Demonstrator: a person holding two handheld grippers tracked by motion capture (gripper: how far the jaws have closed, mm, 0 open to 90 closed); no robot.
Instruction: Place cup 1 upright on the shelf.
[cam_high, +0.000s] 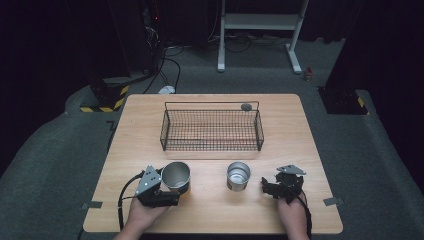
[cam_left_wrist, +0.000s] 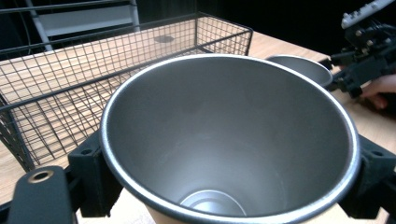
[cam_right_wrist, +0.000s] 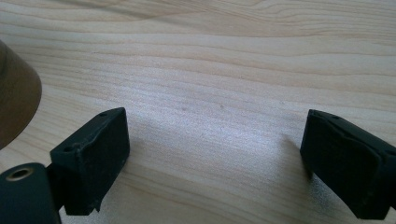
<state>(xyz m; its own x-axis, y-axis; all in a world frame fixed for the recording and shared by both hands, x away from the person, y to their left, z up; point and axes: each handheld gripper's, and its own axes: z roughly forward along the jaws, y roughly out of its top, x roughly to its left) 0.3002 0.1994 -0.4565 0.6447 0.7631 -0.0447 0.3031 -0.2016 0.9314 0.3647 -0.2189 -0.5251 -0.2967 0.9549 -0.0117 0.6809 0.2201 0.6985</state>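
**Left fingers clamp a steel cup; right fingers stand wide over bare wood**

The left gripper (cam_high: 167, 192) has a steel cup (cam_high: 176, 176) between its fingers (cam_left_wrist: 91, 177), which press on the cup's sides near the rim, one on each side. The cup stands at the near left of the table (cam_high: 300, 150), tilted a little so its mouth leans away from the hand. The left hand (cam_high: 142, 215) comes in from the near edge with the gripper lying low and roughly level, pointing towards the middle of the table.

The right gripper (cam_high: 272, 187) sits near the table's near right, its fingers (cam_right_wrist: 95, 154) spread wide with nothing between them but bare wood. The right hand (cam_high: 292, 212) rests low behind it. A second steel cup (cam_high: 238, 175) stands upright just beside this gripper, on its left, apart from the fingers.

A black wire basket (cam_high: 212, 130) stands beyond both cups, across the middle of the table, with a small dark round object (cam_high: 246, 106) at its far right corner.

The left gripper view looks straight into the held cup, down to its flat bottom, and shows the basket close behind it and the right gripper off to the right. The right gripper view shows the wood grain under the open fingers and a curved brownish edge (cam_right_wrist: 16, 93) at the left, too close to identify.
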